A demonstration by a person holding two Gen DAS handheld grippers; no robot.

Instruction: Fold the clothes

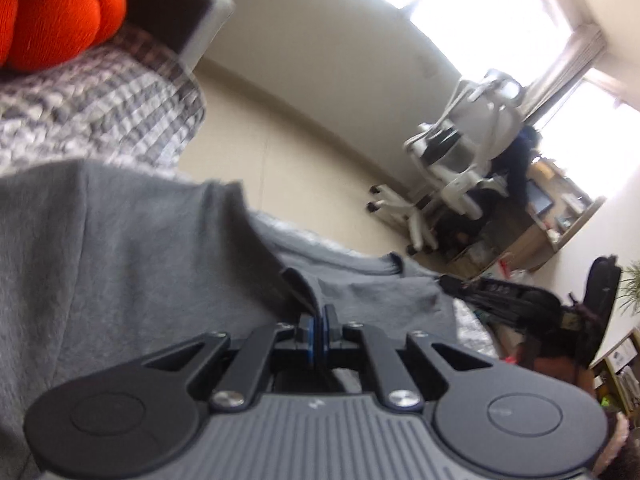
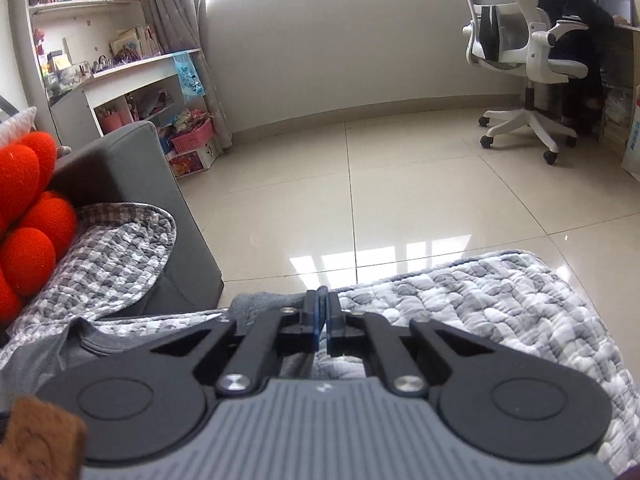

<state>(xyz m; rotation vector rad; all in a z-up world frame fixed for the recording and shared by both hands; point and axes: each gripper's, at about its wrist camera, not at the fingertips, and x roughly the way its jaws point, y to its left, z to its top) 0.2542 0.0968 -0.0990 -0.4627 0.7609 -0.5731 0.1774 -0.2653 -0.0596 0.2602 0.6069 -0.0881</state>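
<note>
your left gripper (image 1: 319, 320) is clamped tight, pinching a fold of cloth, angled downward. your right gripper (image 2: 322, 300) points down too, jaws pressed together.

A grey sofa (image 2: 132, 168) carries everything here. Over its seat lies a grey-and-white checked quilted cover (image 2: 500, 308), draped down past the sofa's front edge toward the pale tiled floor (image 2: 400, 200). Directly on that cover rests a grey garment (image 1: 132, 264), spread out and creased. At the sofa's armrest end, an orange knotted cushion (image 2: 28, 232) sits on the cover.
</note>
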